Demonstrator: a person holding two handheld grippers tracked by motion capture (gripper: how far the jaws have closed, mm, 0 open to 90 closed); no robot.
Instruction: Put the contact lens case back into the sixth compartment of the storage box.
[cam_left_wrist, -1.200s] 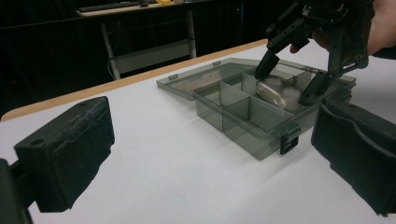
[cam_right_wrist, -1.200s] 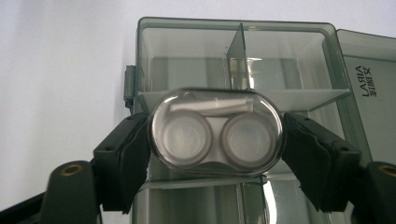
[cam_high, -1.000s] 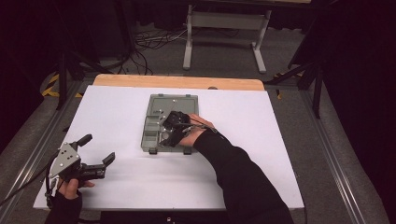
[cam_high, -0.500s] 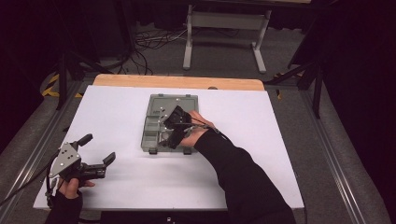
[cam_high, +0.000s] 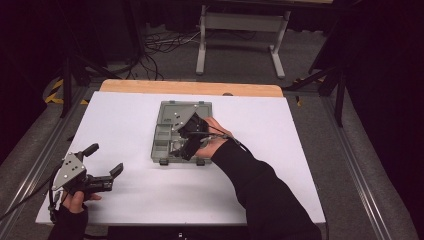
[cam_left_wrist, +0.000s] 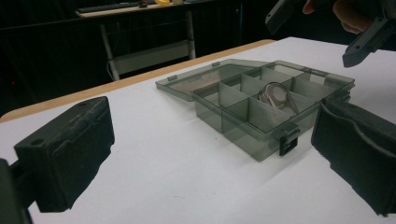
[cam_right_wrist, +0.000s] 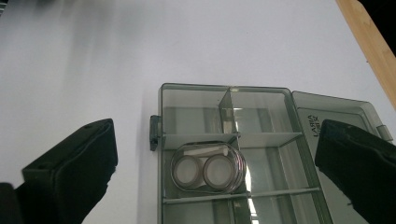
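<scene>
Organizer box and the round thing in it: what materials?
Organizer box: likely smoky translucent plastic, glossy; the dividers and the white table show through its walls. Round case: seemingly clear plastic, with two pale discs visible inside; glare hides detail.

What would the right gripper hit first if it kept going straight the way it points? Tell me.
Most likely the small clear case with two round cups lying in a compartment of the open grey organiser box. The right gripper, jaws wide open and empty, points down at it; depth is hard to judge.

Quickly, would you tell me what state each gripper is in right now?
Left gripper: open, holding nothing, at the table's near left.
Right gripper: jaws have just opened; open and empty above the contact lens case in the compartment box.
</scene>
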